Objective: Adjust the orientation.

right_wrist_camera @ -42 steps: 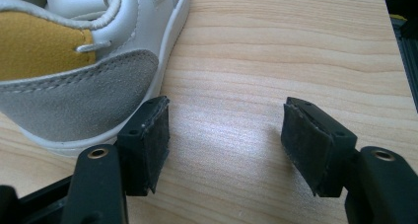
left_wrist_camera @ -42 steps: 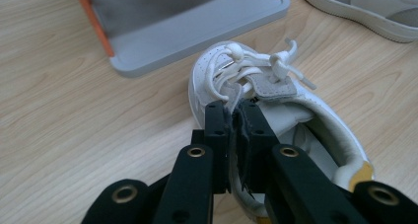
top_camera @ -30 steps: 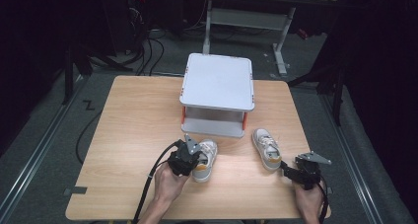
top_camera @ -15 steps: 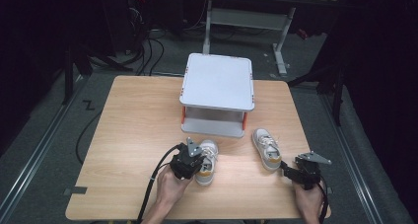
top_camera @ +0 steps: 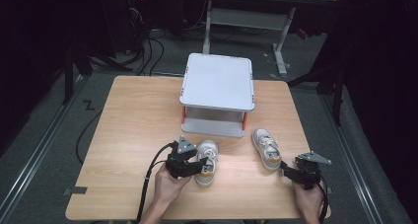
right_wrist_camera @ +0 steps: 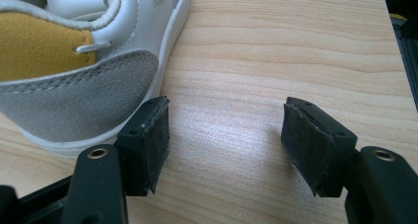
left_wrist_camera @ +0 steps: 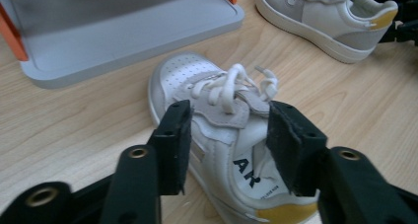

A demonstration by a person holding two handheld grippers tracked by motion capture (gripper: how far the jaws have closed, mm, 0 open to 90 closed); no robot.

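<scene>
Left gripper [top_camera: 199, 166] sits at the near-left of the table [top_camera: 133, 115], jaws straddling the left shoe [top_camera: 207, 161]. They've just been opening: in the left gripper view the shoe [left_wrist_camera: 217, 135] is between the pads [left_wrist_camera: 180, 145], which stand just off its sides, so it looks released rather than squeezed. The shoe rests upright on its sole, toe pointing toward the white stand [top_camera: 217, 93], just short of its lower shelf [left_wrist_camera: 123, 31].

Handling, my read: a small, light sneaker. The upper is soft and will cave under a hard pinch; the rubber sole rim is stiffer. Laces [left_wrist_camera: 236, 83] are loose and could snag a pad. Best hold is across the midfoot or heel collar, where the sides are firmest, with the pads low near the sole. It's smooth leather-type material, so it could slip if pinched high on the upper.

The right shoe [top_camera: 266, 148] stands right of the left one and well apart from it, toe also toward the stand, heel toward the person.

Right gripper [top_camera: 291, 173] is at the near-right, just behind that shoe's heel. Jaws are spread with only bare wood between them; in the right gripper view the grey-and-yellow heel [right_wrist_camera: 74, 91] lies right beside one pad [right_wrist_camera: 150, 140]. I can't tell if they're touching.
</scene>
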